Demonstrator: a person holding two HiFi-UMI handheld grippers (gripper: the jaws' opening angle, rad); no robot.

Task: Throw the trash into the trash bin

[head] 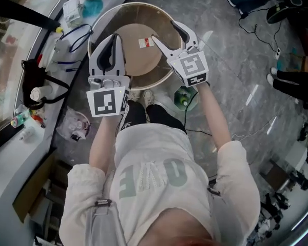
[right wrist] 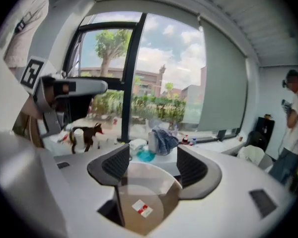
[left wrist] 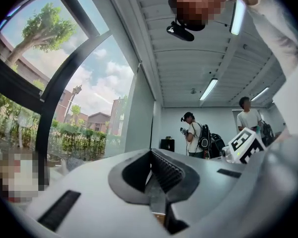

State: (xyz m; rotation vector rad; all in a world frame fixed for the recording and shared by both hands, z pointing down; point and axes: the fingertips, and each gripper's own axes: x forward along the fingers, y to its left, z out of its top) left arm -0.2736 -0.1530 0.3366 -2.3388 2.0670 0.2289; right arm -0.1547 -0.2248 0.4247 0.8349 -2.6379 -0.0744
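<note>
Found the right gripper [head: 166, 32] spread wide and empty, held over the bin [head: 105, 15] at 12 o'clock from the body. Saw the trash [head: 143, 42], a small white-and-red scrap, lying on the bin's brown floor just below those jaws. Found the left gripper [head: 114, 40] pressed together on nothing, over the rim at 8 o'clock. Judged the drop done, with little left but pulling back, unless the clutter [head: 74, 9] at 10 o'clock counted too.
</note>
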